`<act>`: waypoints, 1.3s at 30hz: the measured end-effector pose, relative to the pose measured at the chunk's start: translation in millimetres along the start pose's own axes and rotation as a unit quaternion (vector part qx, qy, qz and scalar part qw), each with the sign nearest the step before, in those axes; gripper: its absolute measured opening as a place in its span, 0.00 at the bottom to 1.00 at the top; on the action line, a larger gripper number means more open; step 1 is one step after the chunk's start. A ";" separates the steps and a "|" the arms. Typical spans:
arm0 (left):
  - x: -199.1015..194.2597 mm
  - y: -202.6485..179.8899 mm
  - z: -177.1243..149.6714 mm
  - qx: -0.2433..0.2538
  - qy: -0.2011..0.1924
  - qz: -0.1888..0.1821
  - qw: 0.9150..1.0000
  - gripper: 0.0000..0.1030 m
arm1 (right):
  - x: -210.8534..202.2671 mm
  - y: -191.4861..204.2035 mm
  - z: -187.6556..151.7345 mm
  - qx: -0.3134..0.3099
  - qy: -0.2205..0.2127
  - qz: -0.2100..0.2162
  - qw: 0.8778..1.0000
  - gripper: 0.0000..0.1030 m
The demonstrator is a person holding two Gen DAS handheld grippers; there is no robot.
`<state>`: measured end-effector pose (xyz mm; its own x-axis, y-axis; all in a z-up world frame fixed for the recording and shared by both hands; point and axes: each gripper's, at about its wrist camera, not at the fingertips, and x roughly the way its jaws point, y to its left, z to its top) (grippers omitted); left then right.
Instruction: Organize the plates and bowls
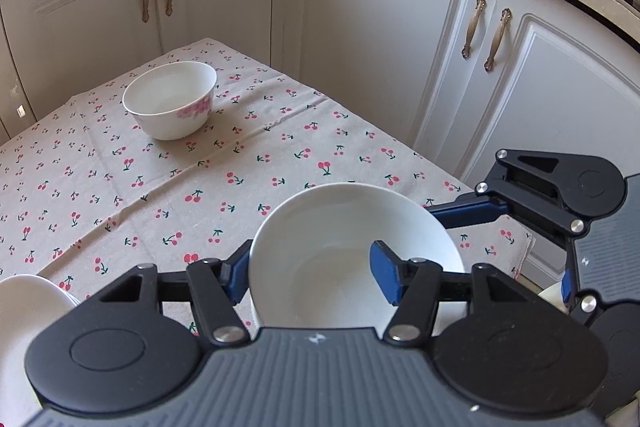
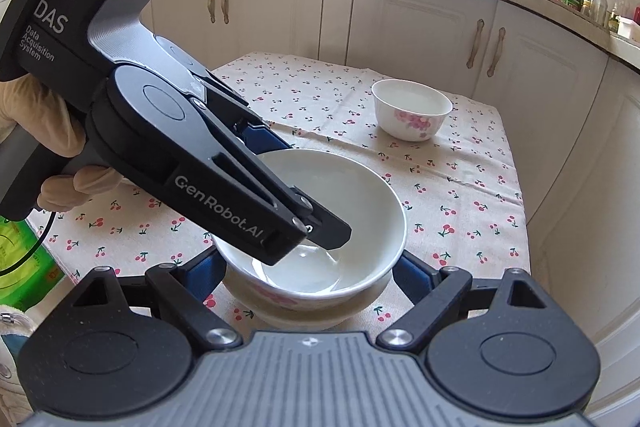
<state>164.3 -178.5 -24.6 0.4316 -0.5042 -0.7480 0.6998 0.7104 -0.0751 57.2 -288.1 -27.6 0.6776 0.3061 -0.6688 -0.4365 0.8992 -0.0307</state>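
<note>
Two white bowls sat nested near the table's [image 2: 472, 163] front edge, both empty. The left gripper [image 1: 312, 273] pinched the upper bowl's [image 1: 344, 227] rim; the right gripper [image 2: 308, 275] straddled the lower bowl [image 2: 304, 315], jaws wide, contact unclear. A third bowl [image 2: 412, 109] stood apart, empty.

Each hand-held claw unit, the left claw [image 2: 304, 223] and the right claw [image 2: 308, 277], has a ribbed grey housing, two round black pivot covers, and black linkage arms fixed with silver screws that carry blue finger pads [image 1: 386, 277]. The left unit bears white "DAS Data Acquisition System" and "GenRobot.AI" lettering. A beige glove [image 2: 52, 143] covers the hand on its grip, with a thin black cable [image 2: 38, 243] below.
</note>
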 end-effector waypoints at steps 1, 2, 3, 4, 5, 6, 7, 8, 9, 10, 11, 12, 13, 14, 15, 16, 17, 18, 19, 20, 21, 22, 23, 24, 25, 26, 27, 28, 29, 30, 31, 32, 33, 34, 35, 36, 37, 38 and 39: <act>0.1 0.1 0.1 0.001 0.000 -0.001 1.000 0.58 | 0.5 -0.5 0.0 0.001 0.000 0.001 1.000 0.90; 0.2 0.4 0.2 0.000 0.000 -0.002 1.000 0.58 | 0.4 -0.8 -0.1 0.002 0.000 0.002 1.000 0.90; 0.2 0.7 0.3 -0.001 0.000 -0.003 1.000 0.58 | 0.9 -1.5 0.2 0.004 0.000 0.003 1.000 0.90; 0.5 1.1 0.3 -0.001 0.000 -0.003 1.000 0.58 | 1.2 -1.7 0.3 0.005 0.001 0.003 1.000 0.90; 0.6 1.1 0.3 -0.001 0.000 -0.002 1.000 0.58 | 1.4 -2.2 0.2 0.005 0.001 0.004 1.000 0.90; 0.8 1.2 0.3 0.001 0.001 -0.001 1.000 0.58 | 1.5 -2.0 0.2 0.005 0.001 0.004 1.000 0.90; 1.2 1.0 0.1 0.003 0.001 0.000 1.000 0.58 | 1.5 -1.9 0.0 0.004 0.000 0.004 1.000 0.90; 1.4 0.9 0.0 0.004 0.001 0.000 1.000 0.58 | 1.5 -1.9 0.0 0.005 0.001 0.005 1.000 0.90; 1.6 0.7 -0.1 0.005 0.002 0.000 1.000 0.58 | 1.5 -1.9 0.1 0.005 0.001 0.005 1.000 0.90; 1.8 0.8 -0.4 0.006 0.002 0.001 1.000 0.58 | 1.6 -1.8 0.1 0.006 0.001 0.005 1.000 0.90; 2.0 1.2 -0.5 0.005 0.001 0.001 1.000 0.58 | 1.6 -1.7 0.1 0.006 0.001 0.006 1.000 0.90; 2.3 1.6 -0.7 0.005 0.001 0.000 1.000 0.58 | 1.7 -1.8 0.2 0.008 0.001 0.006 1.000 0.90; 2.5 1.5 -1.0 0.006 0.001 0.001 1.000 0.58 | 1.6 -1.8 -0.1 0.009 0.001 0.007 1.000 0.90; 2.6 1.6 -1.4 0.007 0.001 0.001 1.000 0.58 | 1.6 -2.0 -0.4 0.010 0.000 0.008 1.000 0.90; 2.8 1.5 -1.7 0.007 0.000 0.001 1.000 0.59 | 1.6 -2.1 -1.0 0.011 -0.001 0.009 1.000 0.90; 3.1 2.0 -1.9 0.007 0.000 0.001 1.000 0.60 | 1.4 -1.9 -1.3 0.010 -0.001 0.009 1.000 0.90; 3.5 2.9 -2.0 0.006 0.001 0.001 1.000 0.60 | 0.6 -1.4 -1.6 0.007 -0.004 0.009 1.000 0.91; 3.3 4.0 -2.2 0.005 0.000 -0.001 1.000 0.60 | -0.3 -0.9 -1.5 0.006 -0.007 0.009 1.000 0.92; 2.7 4.8 -2.1 0.005 -0.001 -0.004 1.000 0.60 | -2.2 -0.3 -1.4 0.005 -0.012 0.009 1.000 0.97; 1.6 5.1 -1.9 0.007 -0.002 -0.004 1.000 0.60 | -4.9 0.5 -1.2 0.003 -0.018 0.011 1.000 0.99; 0.2 5.5 -1.4 0.009 -0.004 -0.002 1.000 0.60 | -7.2 1.2 -0.6 0.002 -0.021 0.012 1.000 1.00; -1.4 6.2 -0.8 0.010 -0.005 0.001 1.000 0.60 | -9.0 1.9 0.0 0.000 -0.023 0.013 1.000 1.00; -3.0 7.3 -0.2 0.010 -0.007 0.003 1.000 0.61 | -11.5 3.1 1.3 -0.004 -0.026 0.012 1.000 1.00; -4.8 8.8 0.4 0.010 -0.008 0.005 1.000 0.62 | -14.0 3.9 2.0 -0.007 -0.031 0.010 0.999 1.00; -7.1 10.8 1.2 0.008 -0.011 0.009 1.000 0.65 | -17.0 4.5 2.9 -0.011 -0.036 0.007 0.999 1.00; -9.4 12.4 2.0 0.008 -0.014 0.012 1.000 0.66 | -19.1 3.9 3.9 -0.013 -0.039 0.003 0.999 1.00; -11.7 13.7 2.6 0.008 -0.017 0.015 1.000 0.66 | -21.5 2.7 5.1 -0.012 -0.044 -0.002 0.999 1.00; -13.9 15.3 3.0 0.007 -0.019 0.019 1.000 0.66 | -23.5 1.2 5.8 -0.011 -0.049 -0.006 0.999 1.00; -15.6 16.7 3.5 0.006 -0.020 0.020 1.000 0.66 | -24.6 -2.1 7.2 -0.007 -0.052 -0.008 0.999 1.00; -17.3 18.2 3.9 0.004 -0.022 0.020 1.000 0.67 | -24.8 -5.1 7.7 0.000 -0.053 -0.012 0.999 1.00; -18.7 19.5 3.7 0.002 -0.023 0.020 1.000 0.67 | -24.1 -7.8 7.7 0.007 -0.052 -0.017 0.998 1.00; -19.7 20.4 3.5 0.000 -0.023 0.021 1.000 0.67 | -22.2 -10.9 6.8 0.014 -0.049 -0.020 0.999 1.00; -20.3 21.1 2.9 -0.001 -0.023 0.021 1.000 0.67 | -20.5 -12.8 5.7 0.019 -0.045 -0.020 0.999 1.00; -20.9 21.8 2.2 -0.001 -0.023 0.021 1.000 0.67 | -19.0 -14.1 4.2 0.024 -0.041 -0.019 0.999 1.00; -21.3 22.5 1.5 -0.002 -0.022 0.021 1.000 0.67 | -17.5 -14.5 2.1 0.027 -0.039 -0.017 0.999 1.00; -21.7 22.7 0.7 -0.003 -0.021 0.020 1.000 0.67 | -16.6 -14.3 0.2 0.031 -0.038 -0.016 0.999 1.00; -22.0 23.2 0.0 -0.004 -0.020 0.018 1.000 0.67 | -16.1 -14.0 -0.6 0.032 -0.038 -0.016 0.999 1.00; -22.2 23.6 -0.7 -0.004 -0.020 0.020 1.000 0.67 | -15.9 -13.9 -1.7 0.033 -0.039 -0.015 0.999 1.00; -22.4 24.3 -1.4 -0.005 -0.019 0.020 1.000 0.67 | -15.5 -14.0 -2.1 0.034 -0.039 -0.014 0.999 1.00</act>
<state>170.9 -149.3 -10.6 0.4816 -0.4933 -0.7244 0.6754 0.7356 -0.0518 51.6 -306.1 -18.4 0.7337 0.3018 -0.6087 -0.3773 0.9261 0.0043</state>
